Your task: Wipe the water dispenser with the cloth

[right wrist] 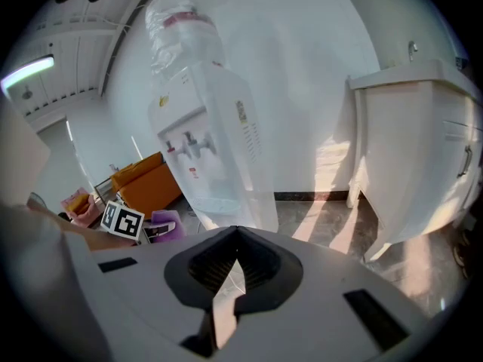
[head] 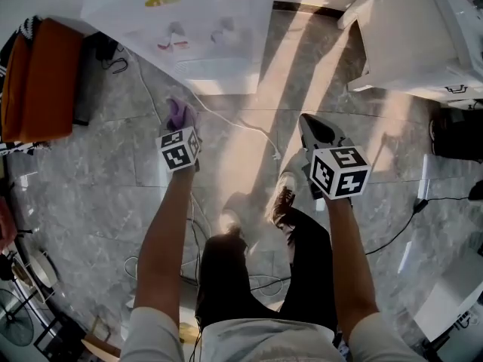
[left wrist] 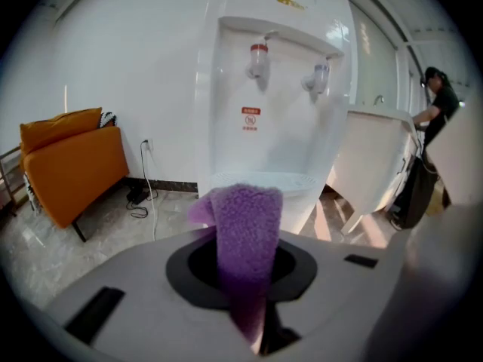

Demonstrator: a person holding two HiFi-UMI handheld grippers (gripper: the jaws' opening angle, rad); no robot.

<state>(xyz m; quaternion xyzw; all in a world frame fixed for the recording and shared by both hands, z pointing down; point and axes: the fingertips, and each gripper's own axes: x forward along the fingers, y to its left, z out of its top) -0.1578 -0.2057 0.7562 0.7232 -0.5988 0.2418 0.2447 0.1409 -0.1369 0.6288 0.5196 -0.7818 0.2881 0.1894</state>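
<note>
The white water dispenser (left wrist: 275, 104) stands against the wall straight ahead of my left gripper, with a red and a blue tap above its drip tray. From the head view I see its top (head: 189, 21) from above. My left gripper (head: 179, 127) is shut on a purple fluffy cloth (left wrist: 245, 232), which sticks up out of the jaws (head: 179, 113). It is a short way off the dispenser, not touching it. My right gripper (head: 309, 125) is held to the right, shut with nothing in it. The right gripper view shows the dispenser (right wrist: 207, 149) obliquely, with a bottle on top.
An orange sofa (left wrist: 68, 161) stands left of the dispenser, with a wall socket and black cables (left wrist: 139, 198) between them. A white cable (head: 241, 127) crosses the grey tiled floor. A white cabinet (right wrist: 423, 142) stands to the right. A person (left wrist: 434, 100) stands far right.
</note>
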